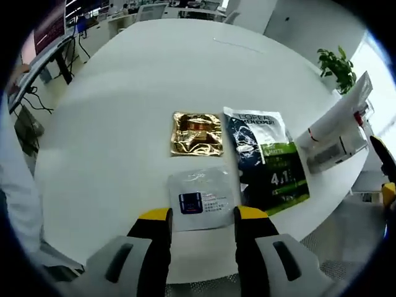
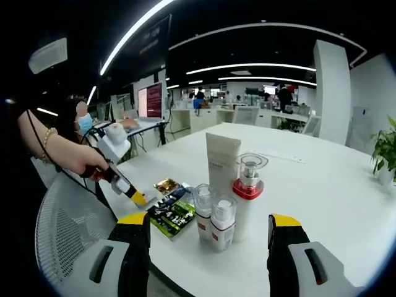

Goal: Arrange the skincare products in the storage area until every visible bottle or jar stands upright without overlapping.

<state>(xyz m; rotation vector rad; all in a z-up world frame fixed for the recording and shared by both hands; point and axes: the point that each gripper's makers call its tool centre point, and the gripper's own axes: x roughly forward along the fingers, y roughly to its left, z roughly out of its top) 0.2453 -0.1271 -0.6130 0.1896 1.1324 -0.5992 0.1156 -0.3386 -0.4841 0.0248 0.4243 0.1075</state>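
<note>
White sachet lies just ahead between left gripper jaws, untouched.

We count three flat sachets on the white table: one gold sachet, one white sachet and one dark green-and-black sachet. Standing near them we count one tall white tube, two small clear-capped bottles and one red-collared bottle
</note>
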